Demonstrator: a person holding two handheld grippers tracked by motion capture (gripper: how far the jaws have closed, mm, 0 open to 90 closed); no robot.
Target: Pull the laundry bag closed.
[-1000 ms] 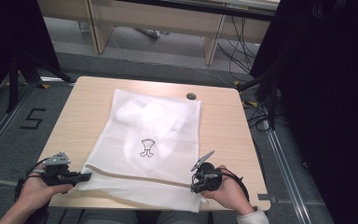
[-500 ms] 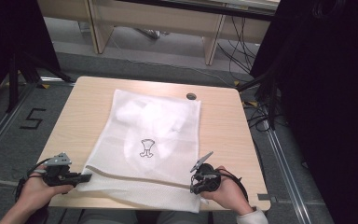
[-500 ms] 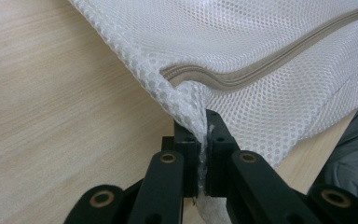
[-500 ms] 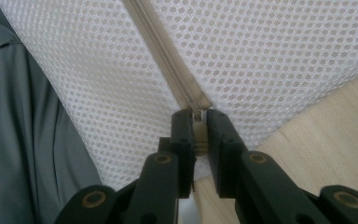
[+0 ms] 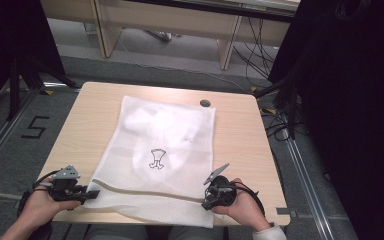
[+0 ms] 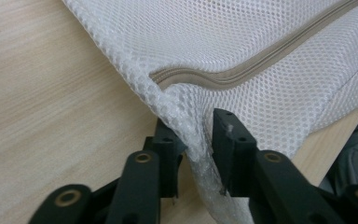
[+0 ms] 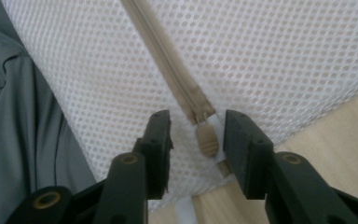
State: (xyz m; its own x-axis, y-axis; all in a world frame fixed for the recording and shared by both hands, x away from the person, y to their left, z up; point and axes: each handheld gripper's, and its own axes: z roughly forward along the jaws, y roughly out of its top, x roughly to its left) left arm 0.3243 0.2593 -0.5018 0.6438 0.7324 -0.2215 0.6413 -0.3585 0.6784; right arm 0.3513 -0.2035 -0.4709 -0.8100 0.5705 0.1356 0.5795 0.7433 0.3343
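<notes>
A white mesh laundry bag (image 5: pixel 165 145) lies flat on the wooden table (image 5: pixel 95 115), with white clothing and a small black print showing through it. A beige zipper (image 5: pixel 145 192) runs across its near end. My left gripper (image 5: pixel 94 193) is at the bag's near left corner. In the left gripper view, bunched mesh (image 6: pixel 191 116) is pinched where my left gripper (image 6: pixel 196 135) is shut, just below the zipper's end (image 6: pixel 242 70). My right gripper (image 5: pixel 206 202) is at the zipper's right end. In its own view my right gripper (image 7: pixel 198 128) stands open around the beige zipper pull (image 7: pixel 207 141).
The bag's near edge hangs over the table's front edge (image 5: pixel 180 222), above the person's grey trousers (image 7: pixel 18 93). A round cable hole (image 5: pixel 205 103) sits at the table's far side. Wooden desks (image 5: pixel 180 20) stand behind, and a dark curtain (image 5: pixel 350 100) hangs at the right.
</notes>
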